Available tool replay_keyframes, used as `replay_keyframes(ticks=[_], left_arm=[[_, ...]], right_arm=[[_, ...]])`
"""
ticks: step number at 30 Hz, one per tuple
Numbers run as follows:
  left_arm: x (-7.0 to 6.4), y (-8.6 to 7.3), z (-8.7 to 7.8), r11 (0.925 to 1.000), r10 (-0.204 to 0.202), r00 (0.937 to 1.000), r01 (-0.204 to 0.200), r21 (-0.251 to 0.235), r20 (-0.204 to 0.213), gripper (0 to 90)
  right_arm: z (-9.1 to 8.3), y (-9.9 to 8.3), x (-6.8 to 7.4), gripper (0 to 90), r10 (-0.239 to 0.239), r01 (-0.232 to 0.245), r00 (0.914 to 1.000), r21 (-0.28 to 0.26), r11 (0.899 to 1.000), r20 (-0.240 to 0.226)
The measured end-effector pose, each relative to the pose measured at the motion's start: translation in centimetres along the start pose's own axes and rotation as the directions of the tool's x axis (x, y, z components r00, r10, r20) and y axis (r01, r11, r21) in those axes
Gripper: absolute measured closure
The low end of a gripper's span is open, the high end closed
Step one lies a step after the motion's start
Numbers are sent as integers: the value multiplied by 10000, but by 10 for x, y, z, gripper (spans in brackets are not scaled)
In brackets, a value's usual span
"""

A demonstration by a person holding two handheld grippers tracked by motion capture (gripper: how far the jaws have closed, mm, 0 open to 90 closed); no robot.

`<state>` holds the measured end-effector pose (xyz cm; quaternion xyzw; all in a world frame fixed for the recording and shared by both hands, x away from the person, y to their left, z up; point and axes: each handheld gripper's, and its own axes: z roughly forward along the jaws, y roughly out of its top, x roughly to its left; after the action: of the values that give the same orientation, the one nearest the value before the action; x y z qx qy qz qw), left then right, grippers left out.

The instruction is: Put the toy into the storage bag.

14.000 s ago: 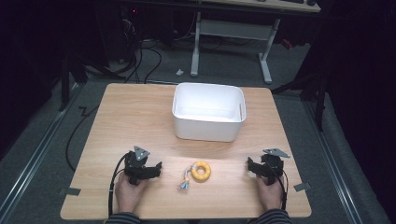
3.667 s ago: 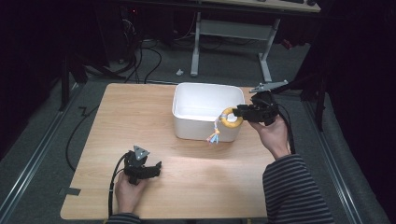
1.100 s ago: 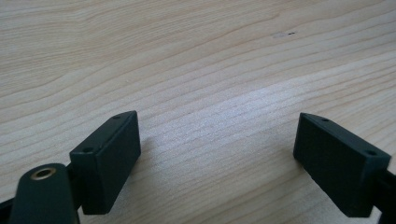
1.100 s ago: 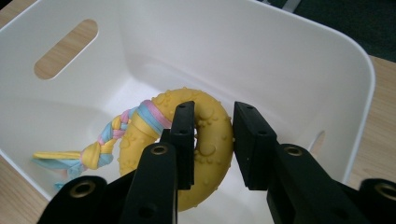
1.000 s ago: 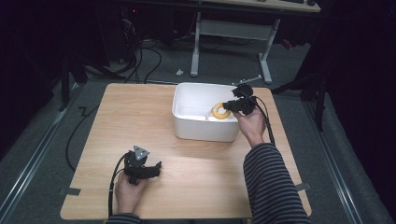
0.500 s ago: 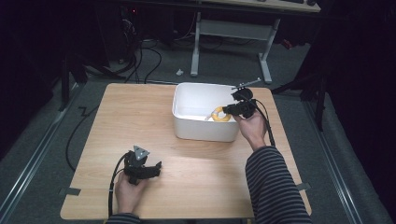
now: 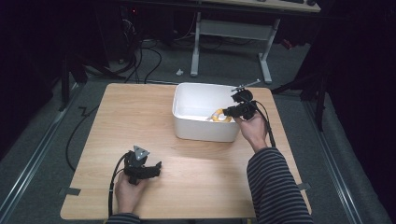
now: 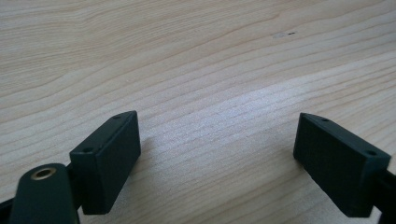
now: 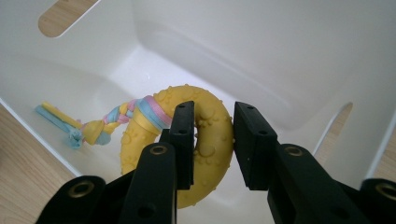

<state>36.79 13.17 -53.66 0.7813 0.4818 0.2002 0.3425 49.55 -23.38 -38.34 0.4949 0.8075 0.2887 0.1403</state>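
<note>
Yellow ring toy (image 9: pixel 205 140) clamped in right gripper (image 9: pixel 212 140) jaws inside white bin (image 7: pixel 187 100), left gripper (image 8: pixel 217 154) jaws apart on table (image 7: pixel 140 112)

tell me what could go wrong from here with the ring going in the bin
The right gripper clamps the ring by only one side, so it may swing or slip. Its braided tail lies close to the bin wall and might catch when released. The left gripper rests open, away from the bin, so nothing steadies it.
</note>
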Motion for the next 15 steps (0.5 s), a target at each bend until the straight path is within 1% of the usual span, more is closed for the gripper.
replay_keyframes(ticks=[2,3,4,5,6,7,8,9,11,13,14,15], left_arm=[[0,0,0,10000,0,10000,0,1,-2,150],[0,0,0,10000,-2,10000,2,-2,-8,150],[0,0,0,10000,-2,10000,2,-2,-8,151],[0,0,0,10000,-2,10000,2,-4,-8,150],[0,0,0,10000,-2,10000,2,-4,-8,150],[0,0,0,10000,2,10000,-2,-1,-7,150],[0,0,0,10000,2,10000,-2,-1,-7,150],[0,0,0,10000,4,10000,-4,13,9,150],[0,0,0,10000,3,10000,-3,10,11,150],[0,0,0,10000,5,10000,-5,11,6,150],[0,0,0,10000,5,10000,-5,11,6,150],[0,0,0,10000,3,10000,-3,11,7,150]], right_arm=[[0,0,0,695,33,-33,10000,52,10000,-6],[0,-1,0,652,54,-54,9999,8,10000,-91],[0,-1,0,652,54,-54,9999,8,10000,-91],[-1,-2,-1,566,259,-263,9992,-157,9995,-297],[-1,-2,-1,566,259,-263,9992,-157,9995,-297],[-3,-3,0,533,167,-171,9997,-173,9997,-197],[-3,-3,0,533,167,-171,9997,-173,9997,-197],[-7,-5,0,511,67,-69,9999,-304,9995,-81],[-10,-6,0,501,44,-47,10000,-407,9992,-84],[-18,-12,-1,478,-12,11,10000,-657,9978,-9],[-18,-12,-1,478,-12,11,10000,-657,9978,-9],[-25,-16,-3,474,38,-38,10000,-839,9965,-1]])
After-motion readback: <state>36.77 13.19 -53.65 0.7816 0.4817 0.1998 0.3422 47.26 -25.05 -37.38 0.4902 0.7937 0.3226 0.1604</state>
